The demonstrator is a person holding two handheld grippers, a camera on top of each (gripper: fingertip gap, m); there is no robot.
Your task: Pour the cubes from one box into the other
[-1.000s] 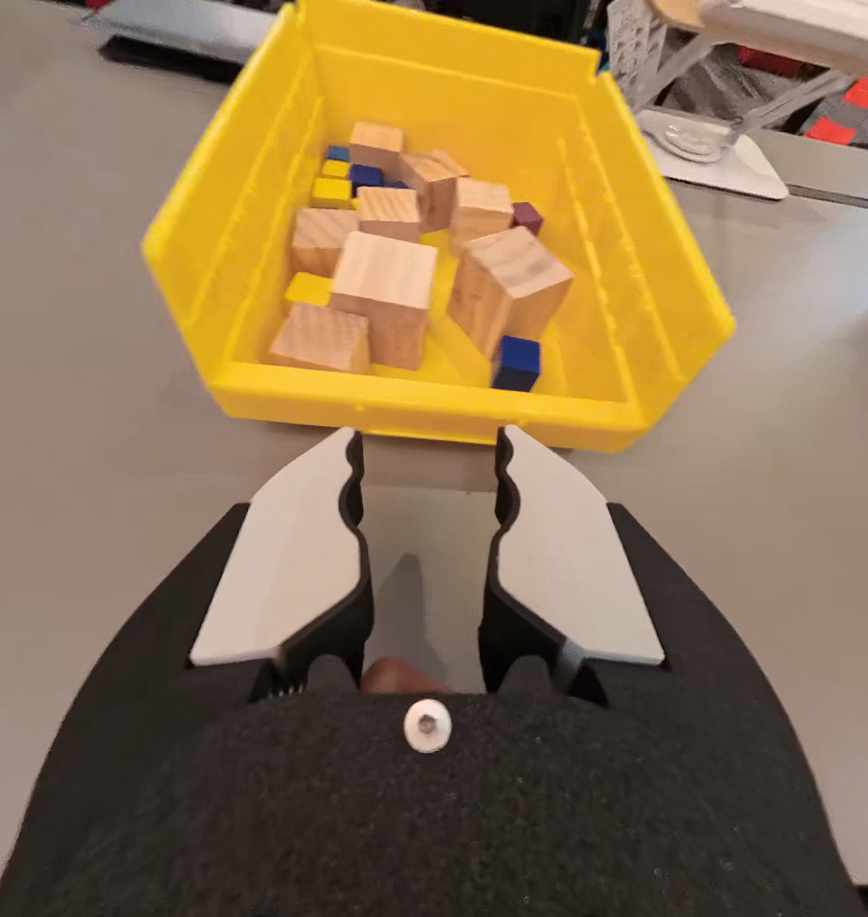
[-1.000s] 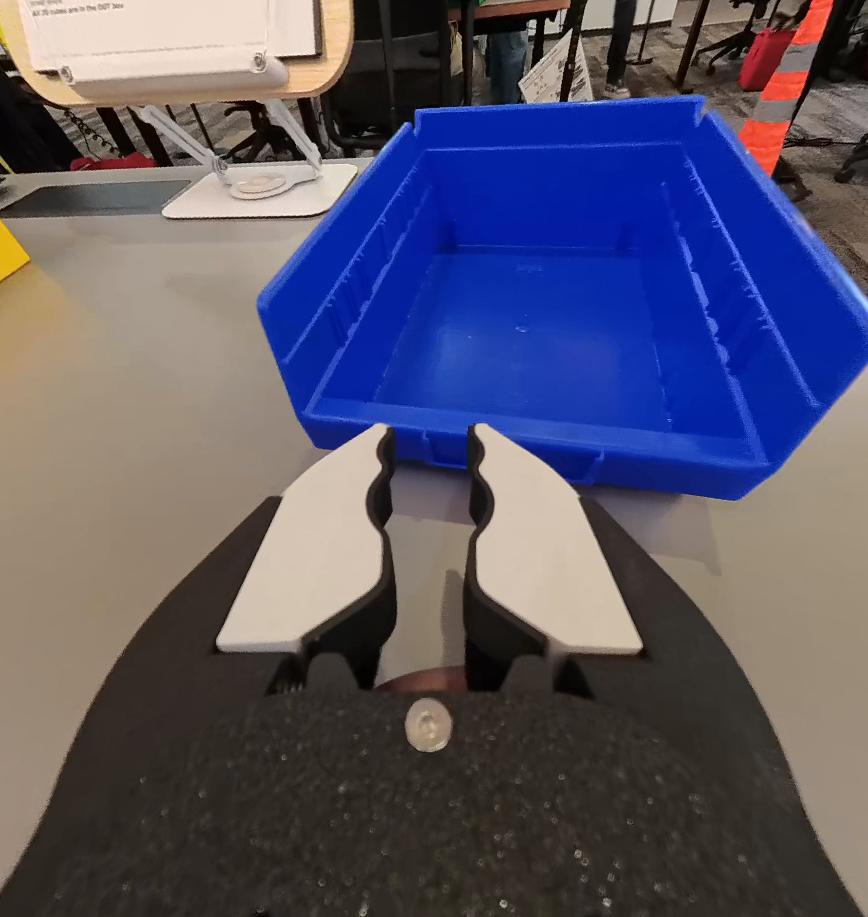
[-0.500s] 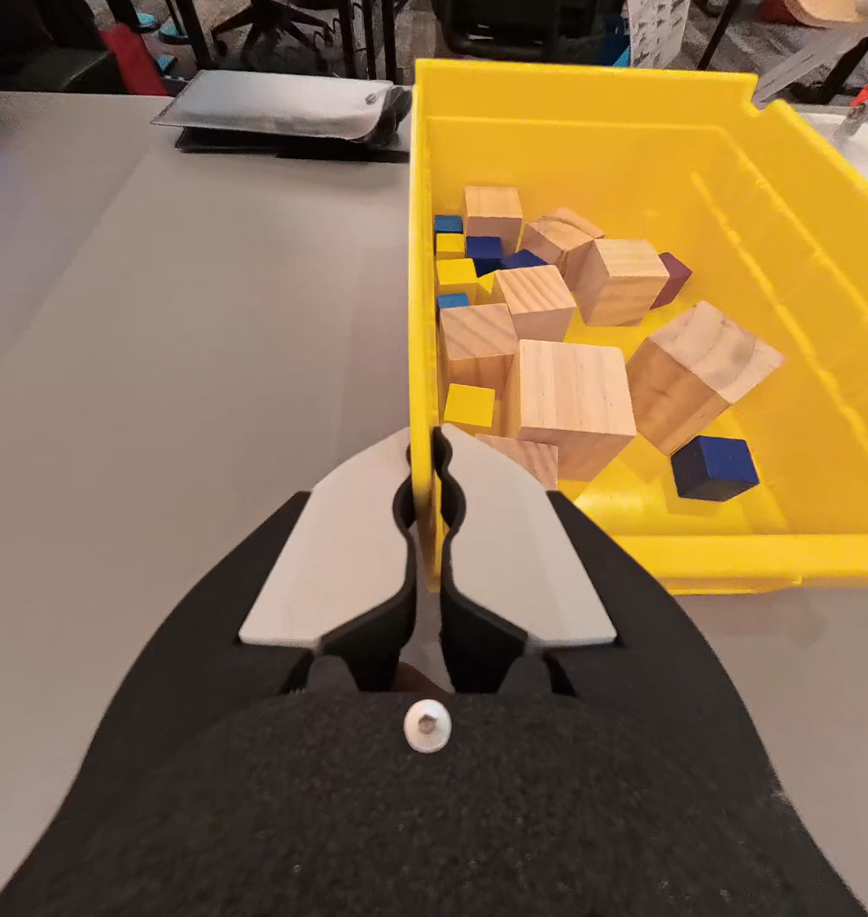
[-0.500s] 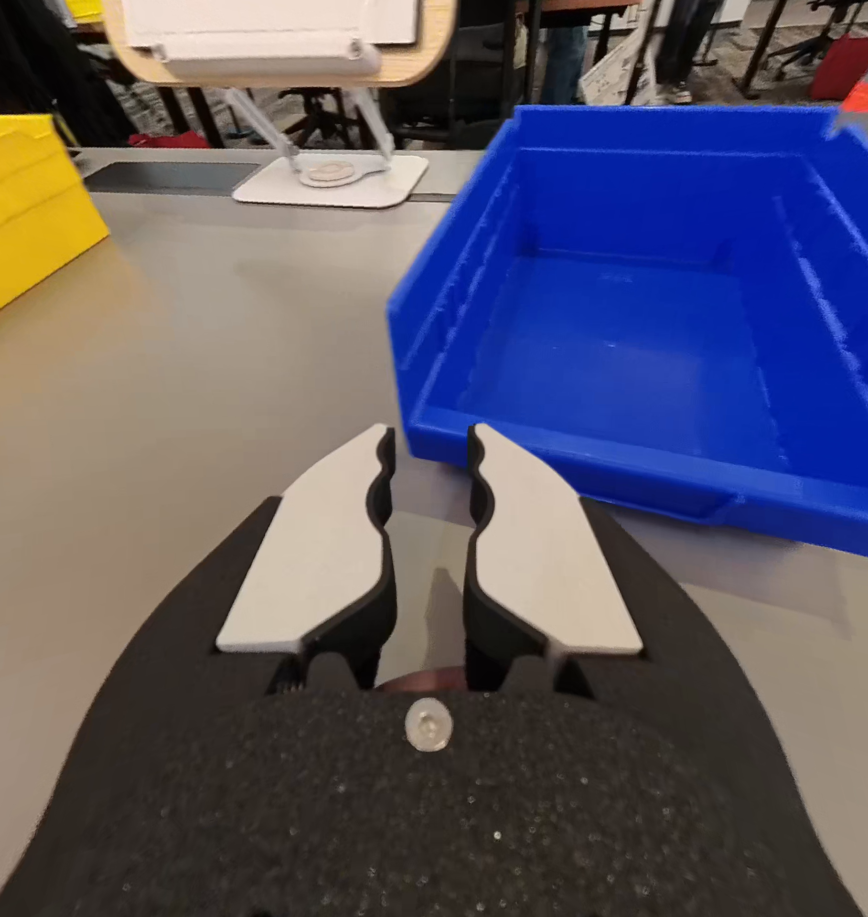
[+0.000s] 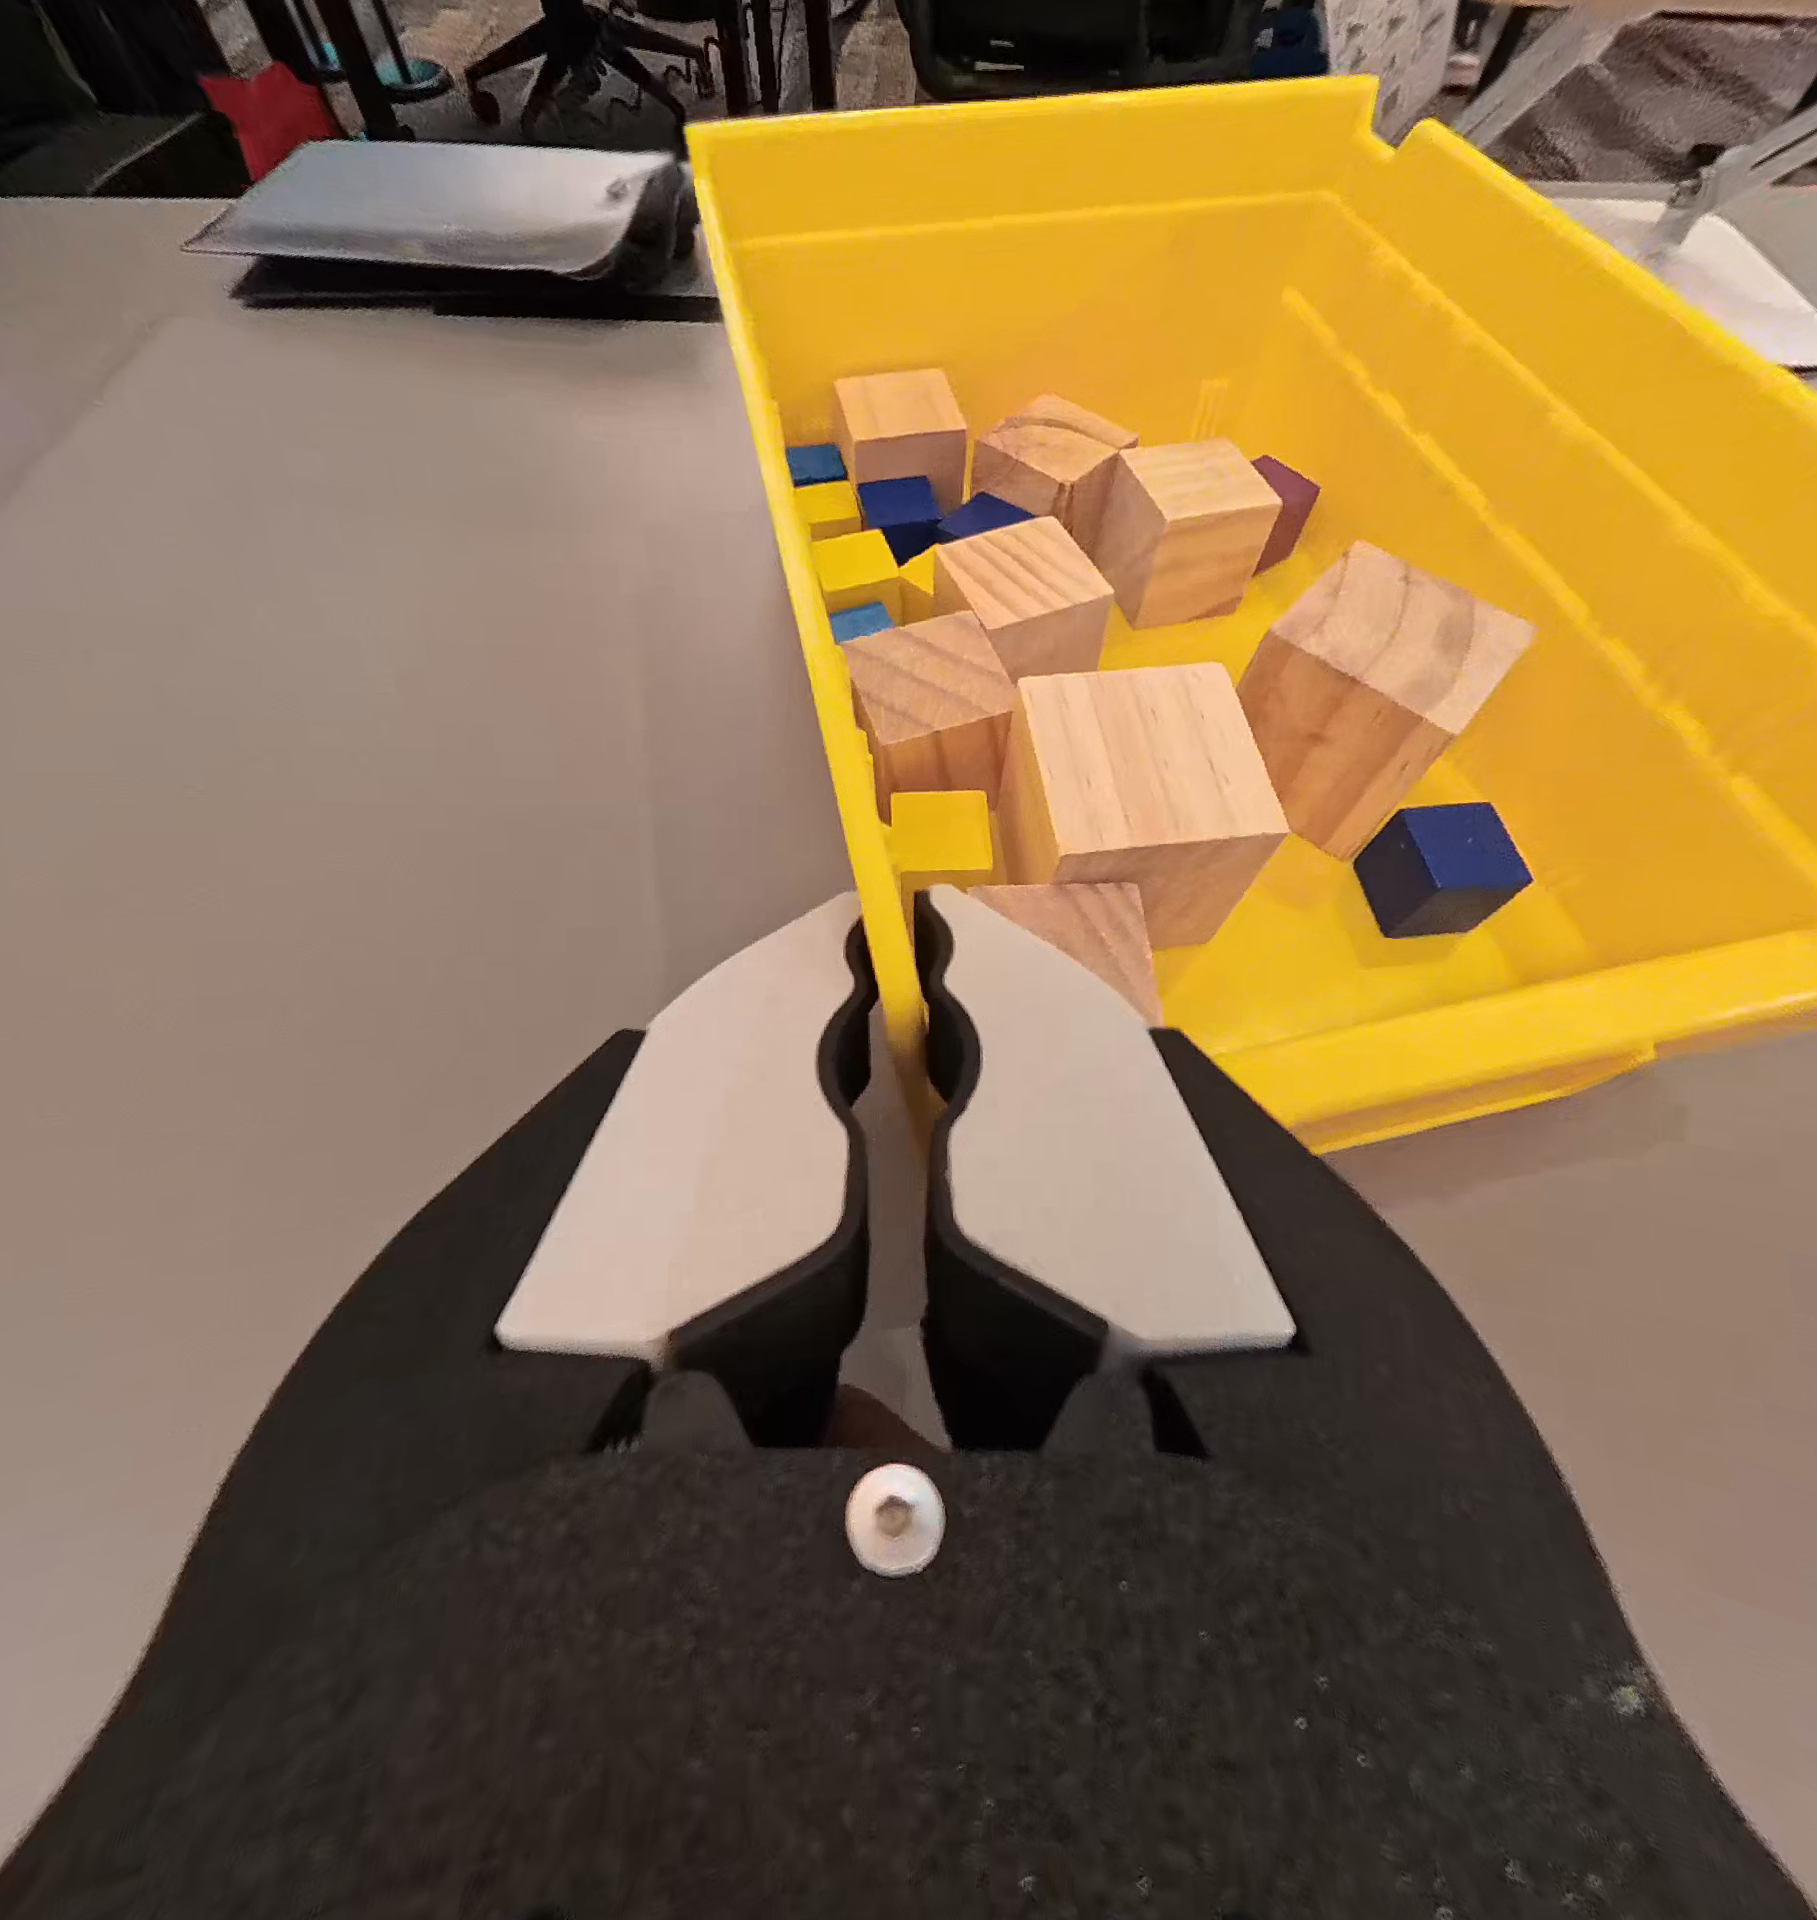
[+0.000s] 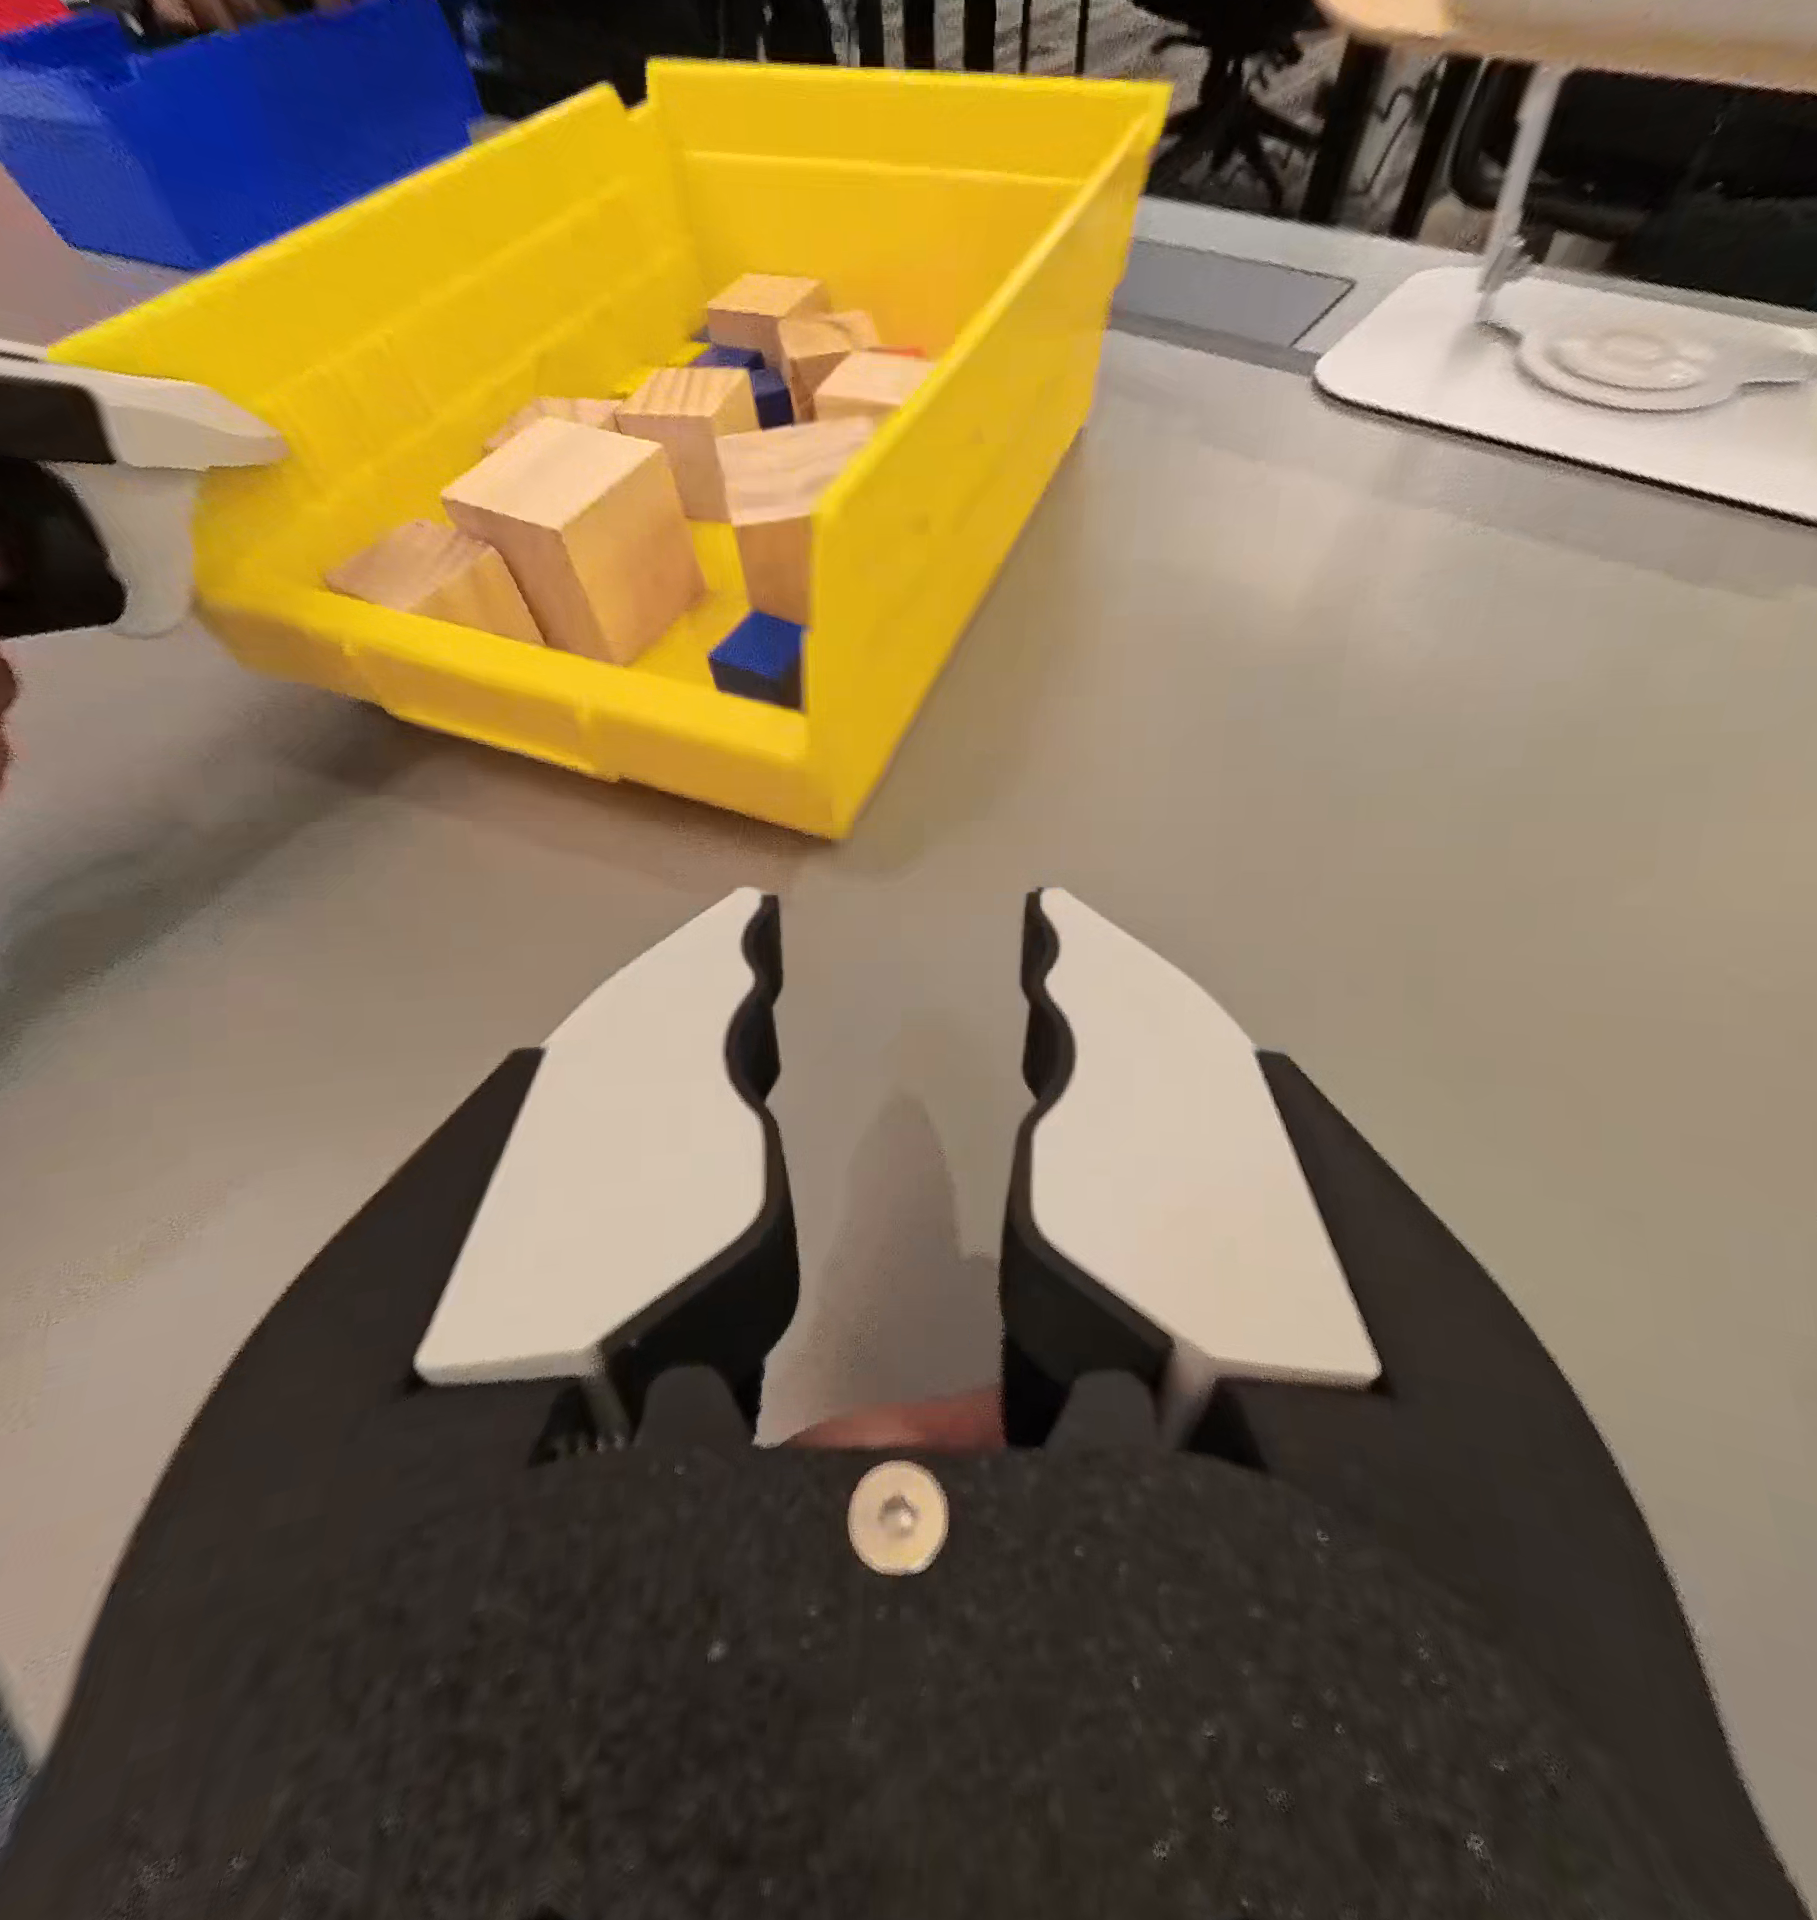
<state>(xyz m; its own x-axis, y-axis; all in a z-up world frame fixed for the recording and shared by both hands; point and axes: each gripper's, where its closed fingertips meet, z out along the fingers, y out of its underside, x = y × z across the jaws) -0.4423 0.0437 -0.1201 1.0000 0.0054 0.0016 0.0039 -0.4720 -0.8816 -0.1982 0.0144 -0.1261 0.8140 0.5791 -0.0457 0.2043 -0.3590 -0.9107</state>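
Left wrist view: left tongs (image 5: 893, 935) pinch yellow box (image 5: 1039, 239) wall w/ cubes (image 5: 1143, 769); right tongs (image 6: 899, 914) agape nearby.

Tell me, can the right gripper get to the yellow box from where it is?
Probably yes. The right gripper is open, and only bare table lies between it and the yellow box.

Yellow box (image 5: 1569, 499), blue box (image 6: 208, 156), pale wood-grained cubes (image 5: 1143, 779).
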